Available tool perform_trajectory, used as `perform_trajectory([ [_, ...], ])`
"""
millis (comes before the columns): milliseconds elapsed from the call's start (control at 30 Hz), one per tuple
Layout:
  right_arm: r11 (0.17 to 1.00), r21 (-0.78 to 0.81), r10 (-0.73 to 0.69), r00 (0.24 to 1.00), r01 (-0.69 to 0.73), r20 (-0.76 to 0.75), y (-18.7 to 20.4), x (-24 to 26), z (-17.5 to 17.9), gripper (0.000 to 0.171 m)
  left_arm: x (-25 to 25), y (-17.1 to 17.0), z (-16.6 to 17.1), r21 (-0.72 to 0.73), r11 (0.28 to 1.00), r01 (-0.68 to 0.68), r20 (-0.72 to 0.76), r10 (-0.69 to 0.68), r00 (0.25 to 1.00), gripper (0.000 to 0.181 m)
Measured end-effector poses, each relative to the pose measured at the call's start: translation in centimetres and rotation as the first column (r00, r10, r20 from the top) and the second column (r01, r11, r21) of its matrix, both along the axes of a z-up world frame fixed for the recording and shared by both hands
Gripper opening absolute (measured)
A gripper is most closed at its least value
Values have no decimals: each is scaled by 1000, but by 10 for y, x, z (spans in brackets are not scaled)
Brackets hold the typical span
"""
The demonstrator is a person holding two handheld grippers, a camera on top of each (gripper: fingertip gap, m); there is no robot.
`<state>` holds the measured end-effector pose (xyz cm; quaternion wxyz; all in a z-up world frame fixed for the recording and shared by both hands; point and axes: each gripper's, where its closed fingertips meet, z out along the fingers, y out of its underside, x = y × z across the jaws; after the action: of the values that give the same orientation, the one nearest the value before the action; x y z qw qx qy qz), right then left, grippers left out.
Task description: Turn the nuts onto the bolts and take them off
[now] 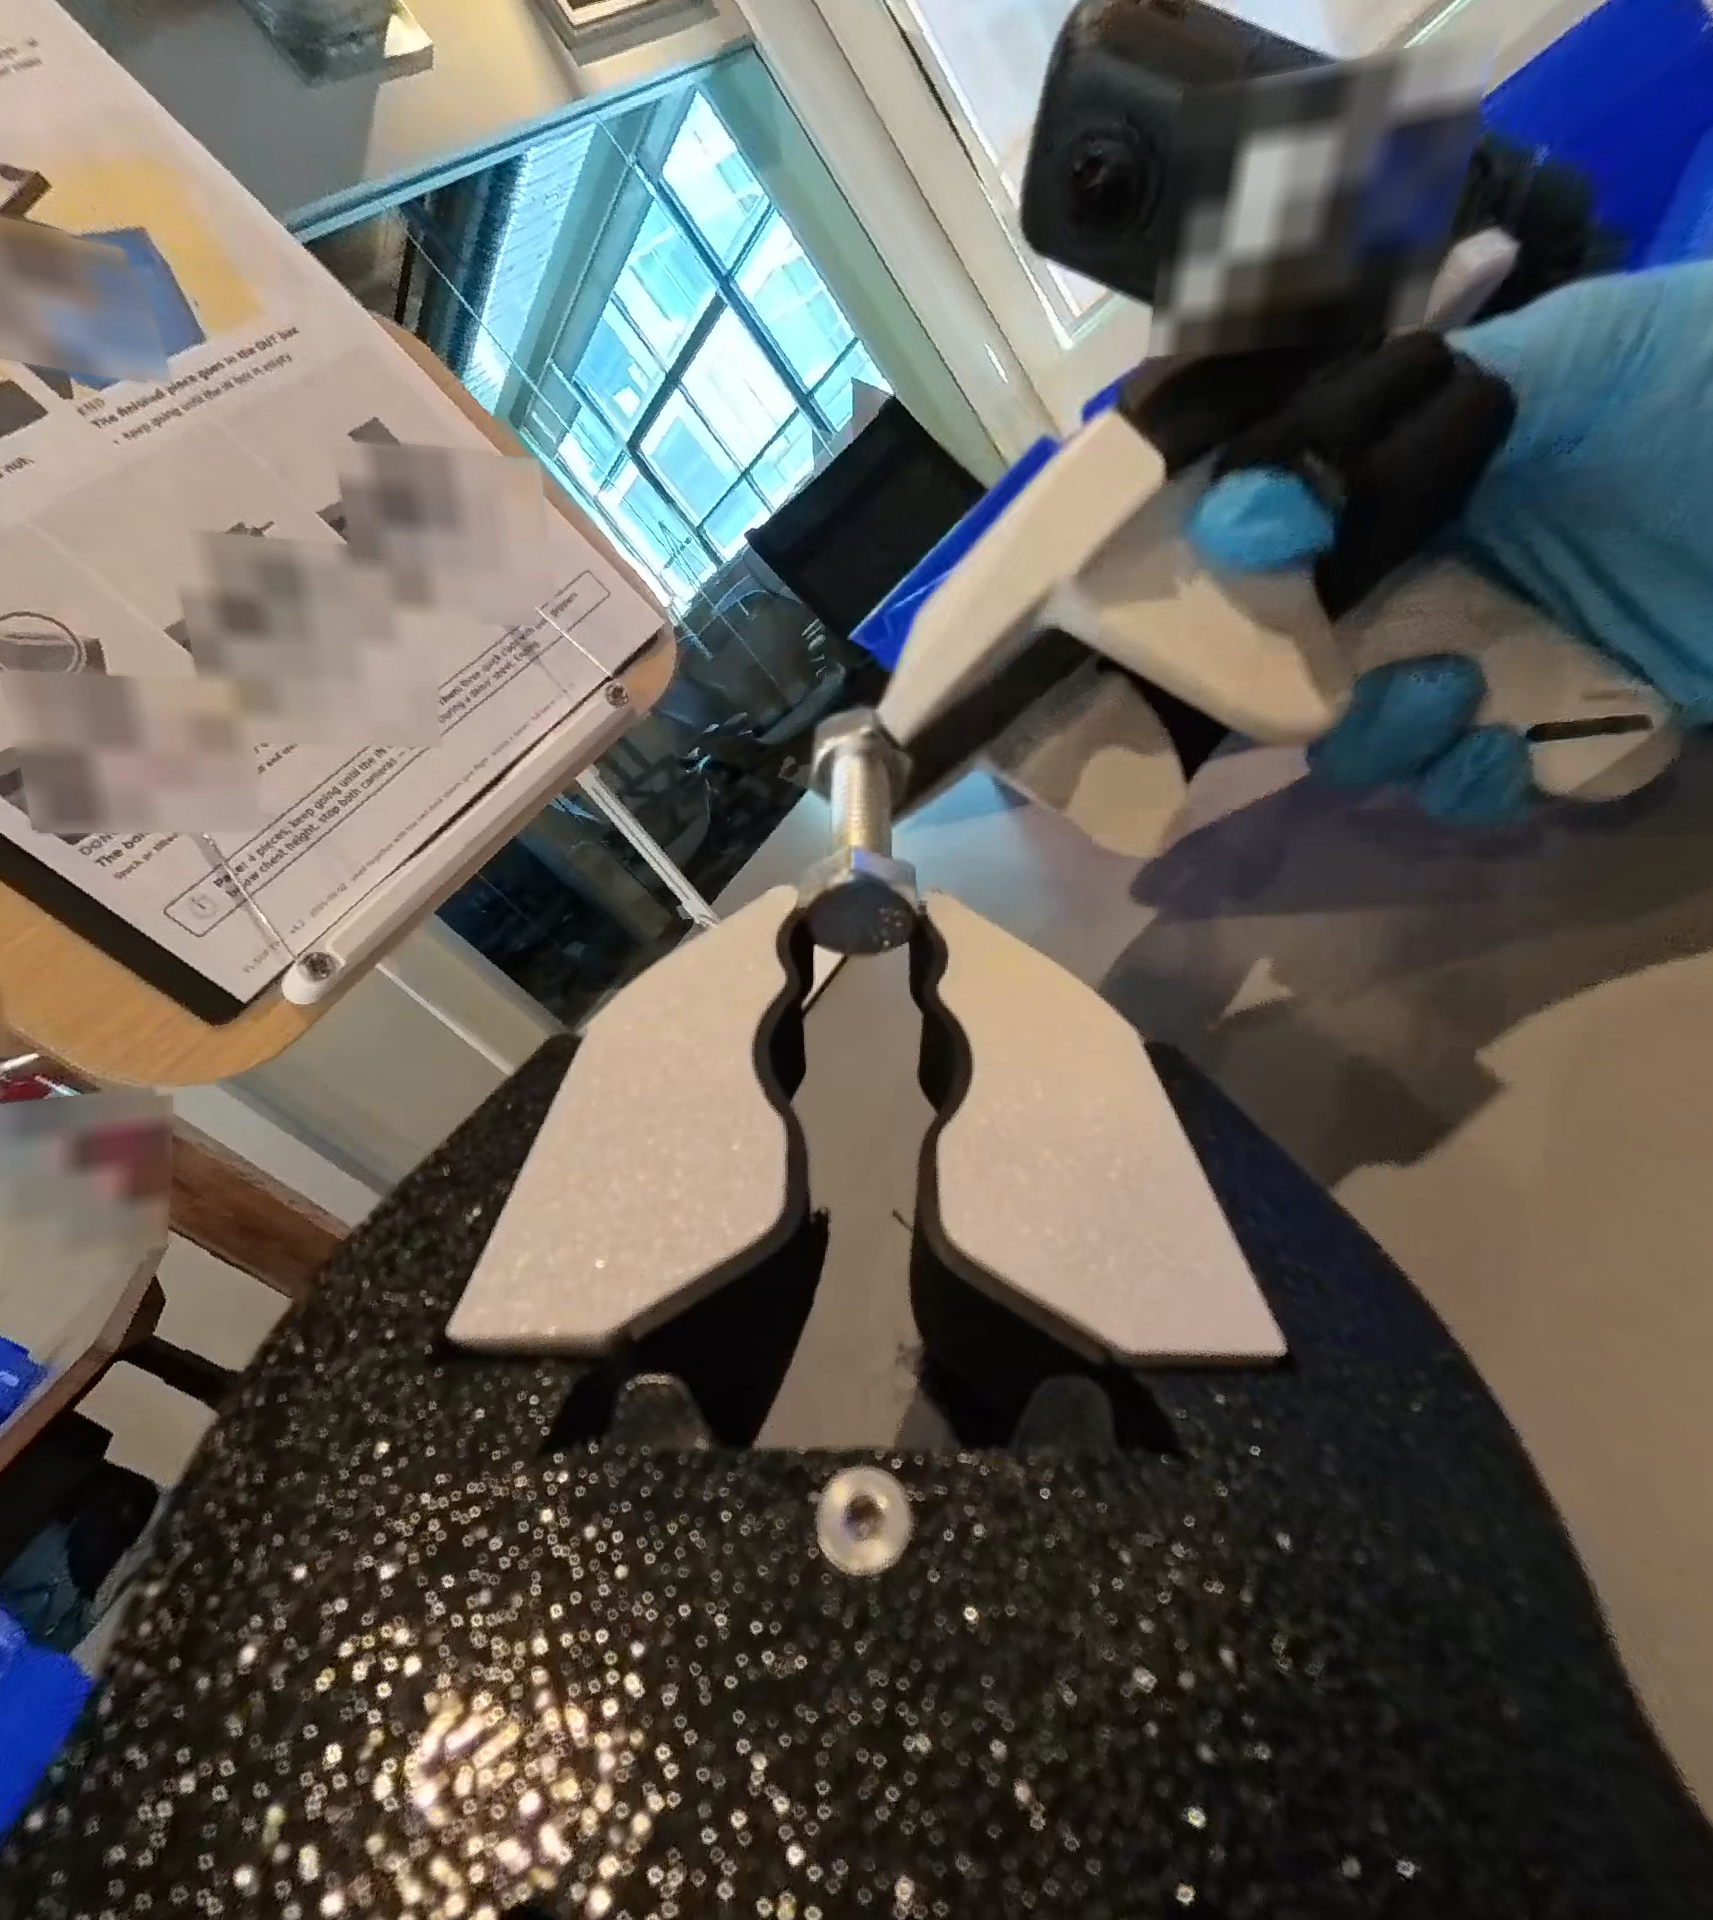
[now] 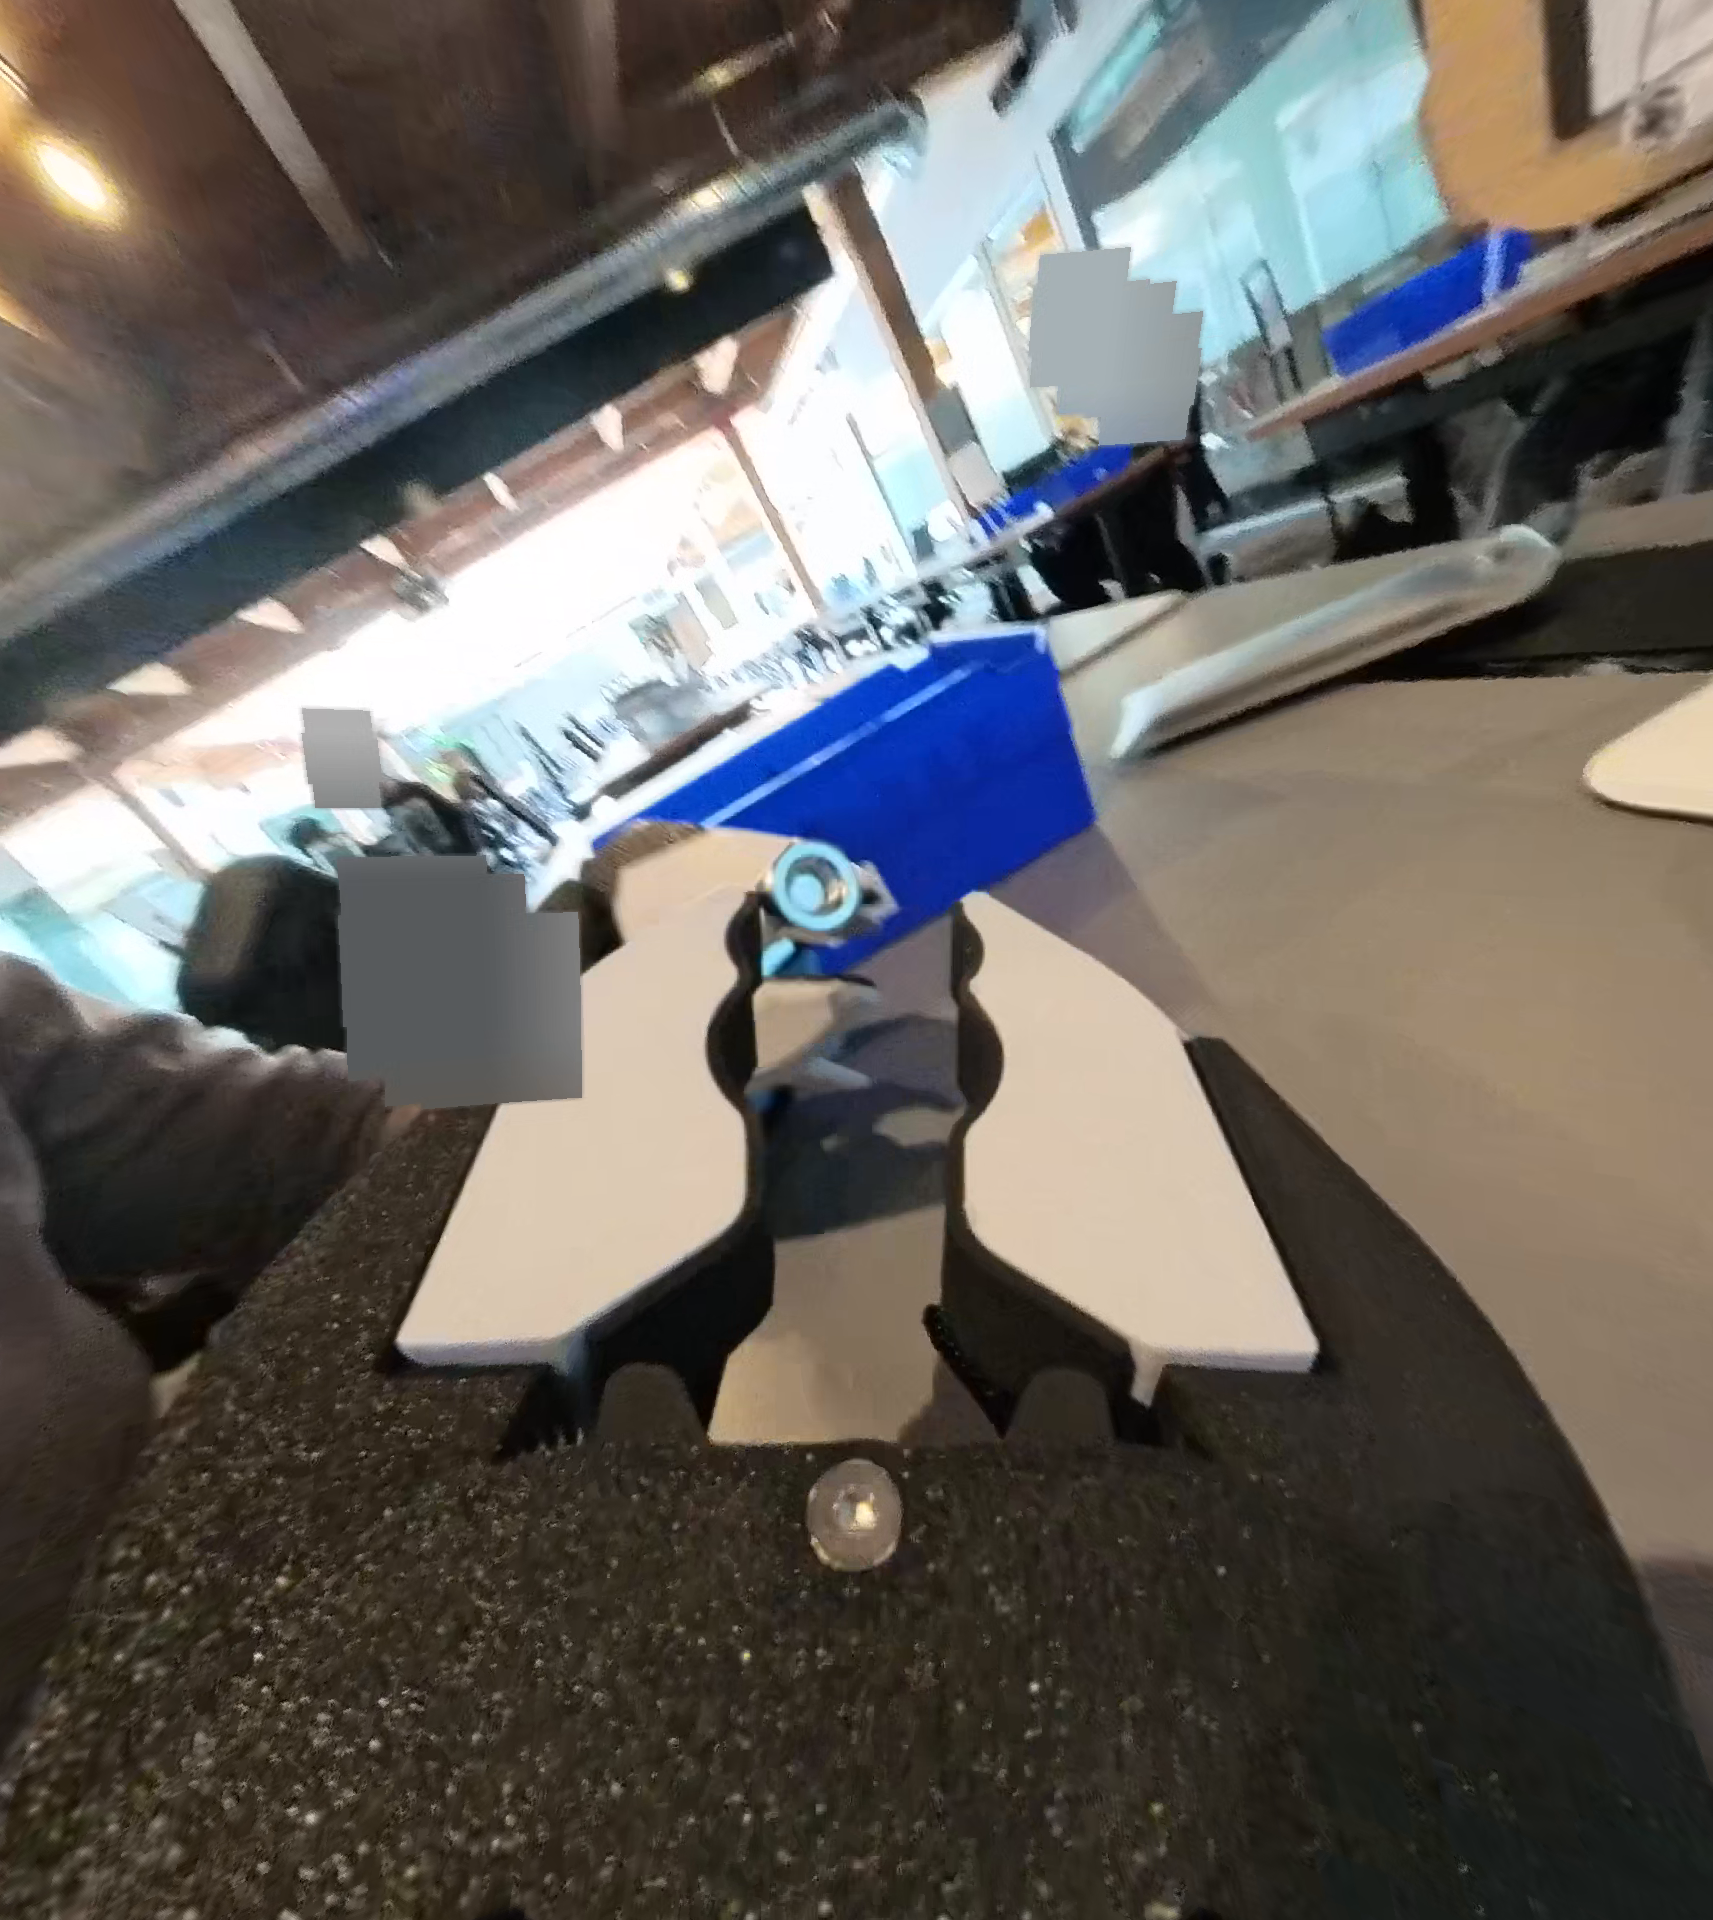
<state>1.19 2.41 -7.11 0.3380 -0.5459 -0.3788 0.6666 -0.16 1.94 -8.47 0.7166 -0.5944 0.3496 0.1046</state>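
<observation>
We see the left claw [image 1: 862, 925] clenched on the hexagonal head of a silver threaded steel bolt [image 1: 857, 821], pinched at the very tips of its white, black-lined fingers [image 1: 665, 1091]. The bolt is held in the air above the grey counter [image 1: 1558, 1299], its shaft pointing away from the left wrist camera. At the shaft's far end sits a silver hexagonal nut [image 1: 847, 740], and the right claw [image 1: 888, 727], held by a hand in a blue glove [image 1: 1610, 499], touches it.

In the right wrist view the right claw [image 2: 847, 920] has its white fingers [image 2: 613, 1122] parted, and the nut [image 2: 810, 894] lies against the left fingertip only; we cannot tell whether it is gripped. A blue plastic bin [image 2: 914, 769] stands on the counter [image 2: 1403, 987] behind. An instruction sheet on a wooden board [image 1: 208, 582] stands at the left.
</observation>
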Motion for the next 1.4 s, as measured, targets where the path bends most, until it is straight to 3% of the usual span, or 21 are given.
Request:
perform_trajectory([
  [67,1000,9,-21,999,20,50,6,1,-10,29,-4,1,0,-9,1000,-5,17,5,1000,17],
  [233,998,-56,20,999,-22,-37,-1,0,5,38,-2,2,-1,-16,1000,4,16,-3,1000,17],
  [367,999,-29,-18,998,20,66,5,-3,-14,28,-2,-1,2,2,1000,5,18,-5,1000,17],
  [533,989,-139,48,997,-57,-63,2,2,5,37,-2,2,-1,-13,1000,5,15,-5,1000,17],
  [667,998,-50,-44,999,45,30,14,4,-6,34,-15,5,-3,-42,997,-62,37,64,997,17],
  [767,985,131,-137,971,113,194,26,7,-27,32,-28,6,0,-40,992,-120,71,122,990,17],
  [867,958,286,-94,916,-24,389,13,8,-50,30,-33,6,-2,-43,989,-143,68,146,987,17],
  [933,935,301,11,868,-185,496,-6,11,-64,35,-31,6,-2,-40,989,-144,62,146,987,17],
  [1033,874,362,51,802,-324,595,-22,21,-77,36,-27,5,-4,-37,990,-133,53,135,989,17],
  [1167,812,483,-112,727,-326,677,-7,41,-94,19,-22,6,-5,-39,993,-112,43,114,993,17],
  [1333,819,455,-118,674,-349,730,-8,45,-114,4,-15,6,-7,-46,995,-83,41,85,996,17],
  [1400,815,453,-92,693,-360,715,-14,41,-110,18,-16,5,-6,-40,995,-88,43,89,995,17],
])
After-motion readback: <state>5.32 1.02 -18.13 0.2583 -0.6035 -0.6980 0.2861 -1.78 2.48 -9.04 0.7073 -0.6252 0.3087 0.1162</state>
